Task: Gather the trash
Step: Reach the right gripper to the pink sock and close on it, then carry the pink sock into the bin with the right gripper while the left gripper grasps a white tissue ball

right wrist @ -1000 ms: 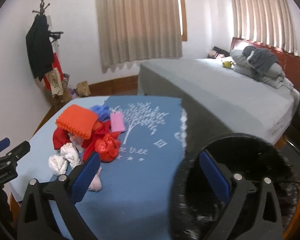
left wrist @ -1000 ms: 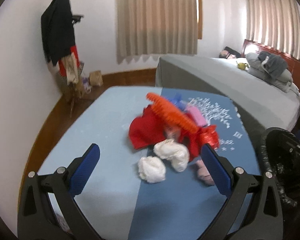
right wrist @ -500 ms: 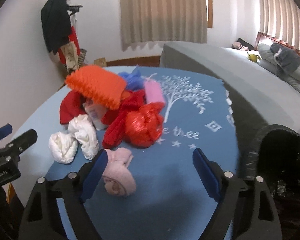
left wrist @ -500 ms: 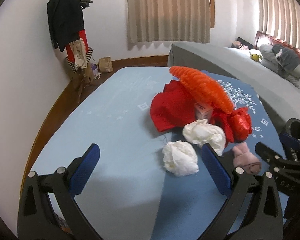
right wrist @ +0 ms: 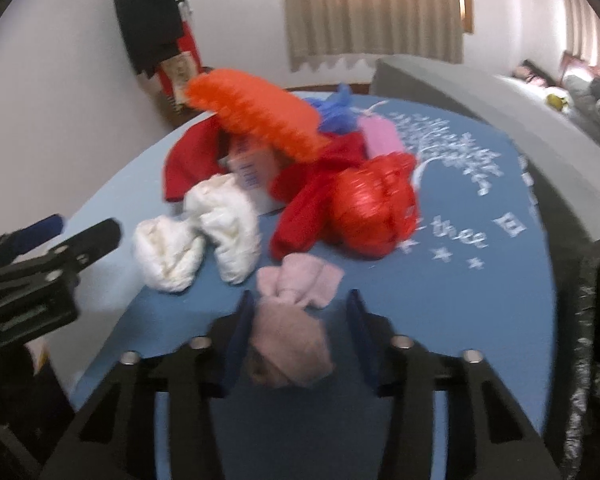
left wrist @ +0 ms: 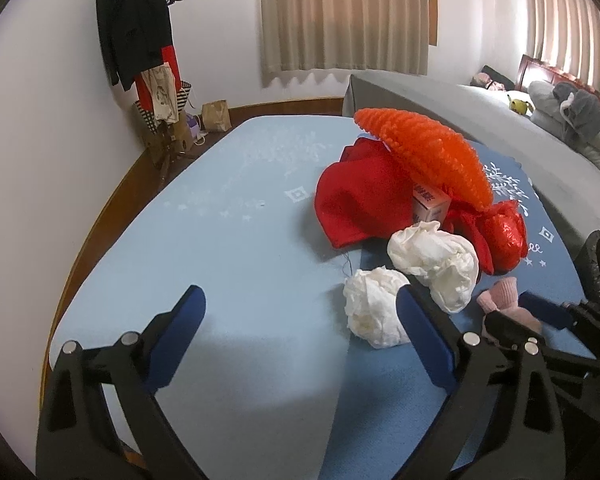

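Observation:
A heap of rubbish lies on the blue tablecloth [left wrist: 220,240]: an orange mesh pad [left wrist: 424,152], red cloth [left wrist: 356,200], a small box [left wrist: 430,200], a red plastic bag [right wrist: 376,208] and two crumpled white wads [left wrist: 374,308] [left wrist: 436,264]. A pink rolled bundle [right wrist: 292,336] lies between the fingers of my right gripper [right wrist: 300,320]. Its jaws are closing, and a gap shows beside the right pad. My left gripper [left wrist: 300,320] hangs low over the cloth with jaws wide and closing slightly. The nearer white wad is just inside its right finger.
A black trash bag [right wrist: 596,320] stands open at the table's right edge. A grey bed [left wrist: 460,120] lies beyond the table. A coat rack [left wrist: 136,40] and bags stand by the left wall. Blue bag [right wrist: 338,114] and pink item [right wrist: 380,140] sit behind the heap.
My right gripper swung from over the black bag to the heap, sank around the pink bundle and narrowed its jaws. My left gripper dropped closer to the white wads.

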Demonstrator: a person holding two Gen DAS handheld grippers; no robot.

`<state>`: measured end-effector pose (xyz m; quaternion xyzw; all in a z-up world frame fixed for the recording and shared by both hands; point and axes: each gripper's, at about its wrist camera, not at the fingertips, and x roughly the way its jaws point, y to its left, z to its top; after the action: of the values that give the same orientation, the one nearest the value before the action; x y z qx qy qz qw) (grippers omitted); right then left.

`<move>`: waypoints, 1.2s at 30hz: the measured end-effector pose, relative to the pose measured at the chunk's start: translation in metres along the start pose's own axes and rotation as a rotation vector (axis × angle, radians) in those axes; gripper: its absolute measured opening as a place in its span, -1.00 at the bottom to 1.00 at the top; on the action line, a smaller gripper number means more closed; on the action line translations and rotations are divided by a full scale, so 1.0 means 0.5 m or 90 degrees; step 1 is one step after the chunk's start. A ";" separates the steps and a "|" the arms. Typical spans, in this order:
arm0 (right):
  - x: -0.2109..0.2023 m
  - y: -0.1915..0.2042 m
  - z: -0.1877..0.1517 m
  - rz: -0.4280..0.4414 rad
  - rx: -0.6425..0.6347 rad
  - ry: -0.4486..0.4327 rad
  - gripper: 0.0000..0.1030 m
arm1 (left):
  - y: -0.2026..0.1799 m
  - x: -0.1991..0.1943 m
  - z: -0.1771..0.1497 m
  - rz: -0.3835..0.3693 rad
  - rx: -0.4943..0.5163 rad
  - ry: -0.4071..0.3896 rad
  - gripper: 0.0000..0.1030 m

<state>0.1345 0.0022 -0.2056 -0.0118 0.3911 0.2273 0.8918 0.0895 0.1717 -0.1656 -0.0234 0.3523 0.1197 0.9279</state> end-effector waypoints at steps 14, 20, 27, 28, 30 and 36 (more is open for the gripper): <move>-0.055 -0.071 0.020 -0.053 0.043 -0.036 -0.41 | -0.058 0.029 0.004 -0.046 0.017 0.016 0.61; -0.062 -0.098 0.020 -0.063 0.051 -0.035 -0.41 | -0.091 0.074 -0.006 -0.054 0.034 0.047 0.35; -0.081 -0.112 0.018 -0.066 0.061 -0.041 -0.41 | -0.102 0.077 -0.011 -0.086 0.028 0.054 -0.29; -0.085 -0.116 0.020 -0.067 0.064 -0.043 -0.41 | -0.103 0.073 -0.009 -0.085 0.028 0.050 -0.30; -0.092 -0.119 0.020 -0.067 0.067 -0.048 -0.41 | -0.098 0.056 -0.005 -0.083 0.022 0.038 -0.31; -0.125 -0.125 0.024 -0.074 0.071 -0.068 -0.41 | -0.101 -0.005 0.023 -0.080 0.019 -0.010 -0.31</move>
<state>0.1318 -0.0764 -0.1632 0.0274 0.3534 0.1531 0.9224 0.1073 0.1237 -0.1573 -0.0308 0.3448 0.0560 0.9365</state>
